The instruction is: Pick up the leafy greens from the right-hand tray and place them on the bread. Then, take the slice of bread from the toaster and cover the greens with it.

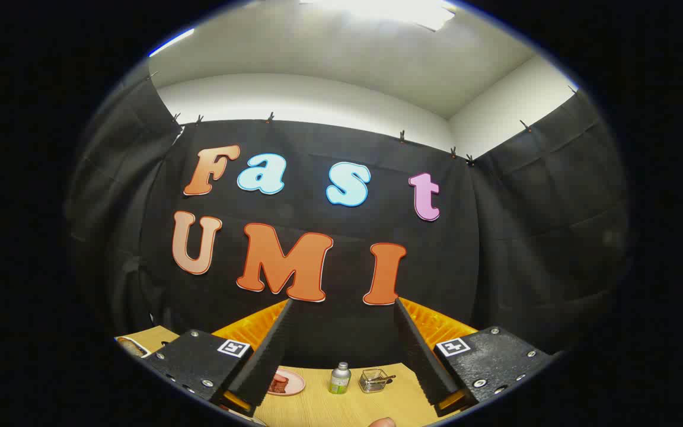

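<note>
claw [341,338]: fingers spread apart, empty, tilted up at the wall | greens: not located; bottle [340,378], wire basket [374,380], plate [288,382] on desk [329,406] lower centre | handling: likely light, floppy, tear-prone; pinch the bunched middle gently

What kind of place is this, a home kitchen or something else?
Probably a recording booth, not a home: black cloth wall pinned up, a wooden table with a small bottle, and the open gripper empty.

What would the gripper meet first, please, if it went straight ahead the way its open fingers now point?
Probably the black cloth wall. The gripper, open and empty, aims above the table, so the small bottle and wire basket seem to lie below its line, though depth is unclear.
</note>
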The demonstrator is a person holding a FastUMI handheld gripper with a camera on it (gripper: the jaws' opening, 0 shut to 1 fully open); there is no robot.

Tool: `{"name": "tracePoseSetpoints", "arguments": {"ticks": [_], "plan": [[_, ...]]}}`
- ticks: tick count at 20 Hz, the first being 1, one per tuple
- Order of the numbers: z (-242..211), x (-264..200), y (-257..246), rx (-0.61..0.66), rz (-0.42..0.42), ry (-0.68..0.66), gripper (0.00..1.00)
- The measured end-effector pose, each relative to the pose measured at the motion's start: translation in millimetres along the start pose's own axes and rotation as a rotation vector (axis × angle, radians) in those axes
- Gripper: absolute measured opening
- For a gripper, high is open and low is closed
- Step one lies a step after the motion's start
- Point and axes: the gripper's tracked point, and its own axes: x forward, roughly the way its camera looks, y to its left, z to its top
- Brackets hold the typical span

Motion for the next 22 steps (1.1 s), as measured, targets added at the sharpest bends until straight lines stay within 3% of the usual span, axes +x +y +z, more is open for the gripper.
{"name": "tracePoseSetpoints", "arguments": {"ticks": [15, 22], "plan": [[10, -3, 4, 0.001, 0.02, -0.011, 0.98], [-35, -7, 12, -0.003, 0.059, 0.095, 0.98]]}}
